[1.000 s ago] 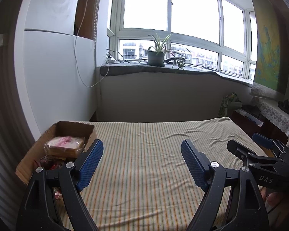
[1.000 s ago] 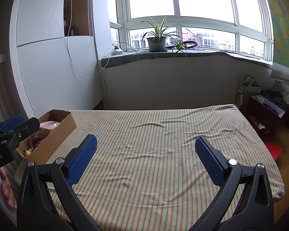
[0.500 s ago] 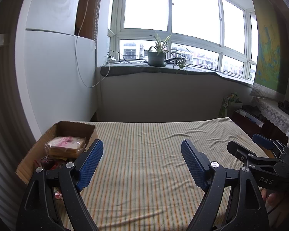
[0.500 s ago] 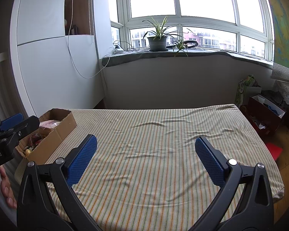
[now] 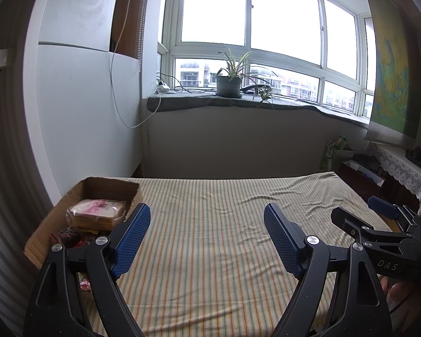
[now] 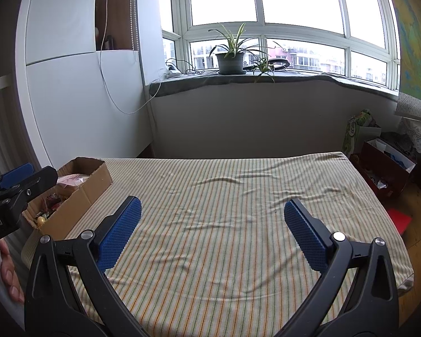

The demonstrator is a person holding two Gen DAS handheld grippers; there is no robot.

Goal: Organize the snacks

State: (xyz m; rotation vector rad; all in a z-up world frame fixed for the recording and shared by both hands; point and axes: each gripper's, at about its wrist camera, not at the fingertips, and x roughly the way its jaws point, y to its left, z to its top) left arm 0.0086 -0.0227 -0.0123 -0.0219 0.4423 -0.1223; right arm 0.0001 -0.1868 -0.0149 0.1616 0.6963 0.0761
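Left wrist view: looks forward and slightly down between its own two fingers, low over the striped tabletop (image 5: 210, 238), facing the window (image 5: 252, 28).
Right wrist view: same heading, tilted further down, set to the right.
Nearness: cardboard box (image 5: 78, 193) sits close at left in the left view, farther off in the right.
Shared: tabletop, box, potted plant (image 6: 230, 61), window.

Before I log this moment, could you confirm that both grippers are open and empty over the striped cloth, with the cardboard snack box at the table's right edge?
One detail is off: the cardboard snack box sits at the left edge of the striped cloth, not the right, as the left wrist view shows. The rest holds: the left gripper and right gripper are open and empty.
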